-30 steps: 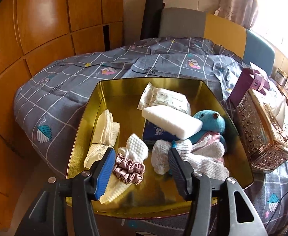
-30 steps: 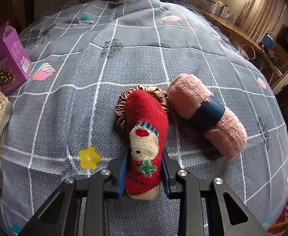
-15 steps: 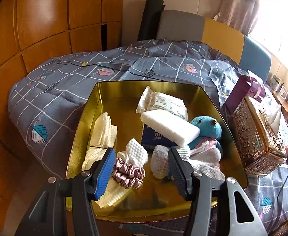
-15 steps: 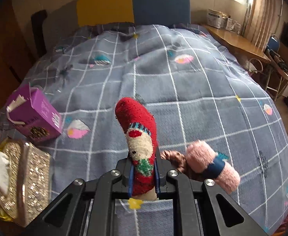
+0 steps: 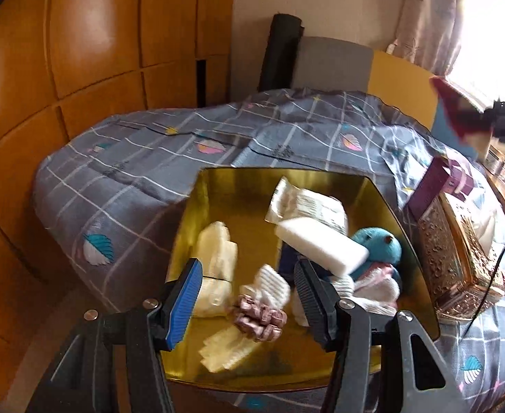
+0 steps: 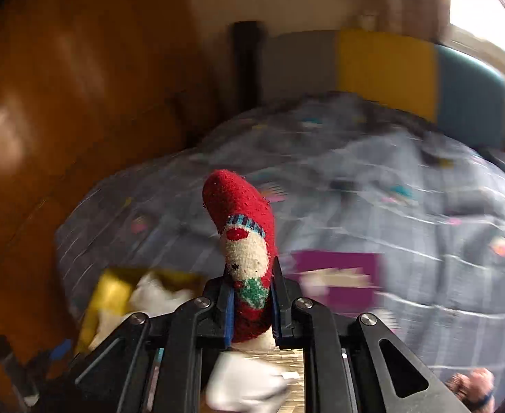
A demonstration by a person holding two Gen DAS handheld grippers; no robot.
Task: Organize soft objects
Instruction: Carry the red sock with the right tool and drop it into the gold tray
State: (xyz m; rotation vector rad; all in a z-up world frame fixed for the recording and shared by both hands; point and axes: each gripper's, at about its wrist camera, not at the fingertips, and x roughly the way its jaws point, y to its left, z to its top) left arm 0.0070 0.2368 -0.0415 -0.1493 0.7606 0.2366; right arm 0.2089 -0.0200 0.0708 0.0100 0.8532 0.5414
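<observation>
The red Santa sock (image 6: 244, 251) is being clamped near its white cuff by the right gripper (image 6: 252, 304), whose blue-padded jaws are being pressed tight against its sides. The sock is being held upright, its rounded toe raised above the grey checked bedspread (image 6: 373, 213), clear of the bed. Behind it, a blurred purple box (image 6: 338, 272) is being shown on the quilt, and a corner of the gold tray (image 6: 109, 296) is being caught at lower left.

The left gripper (image 5: 247, 304) is being held wide open with nothing between its jaws, poised over the near part of the gold tray (image 5: 238, 186). Inside the tray, soft items are being kept together: a pink scrunchie (image 5: 259, 320) between the fingers, cream folded cloths (image 5: 218, 258) on the left, a white sponge (image 5: 321, 247) leaning across a teal plush toy (image 5: 380, 246), and a wrapped packet (image 5: 307, 203) at the back. An ornate gold tissue box (image 5: 459, 258) is being seen just beside the tray's right edge, with the purple box (image 5: 435, 186) behind it.
</observation>
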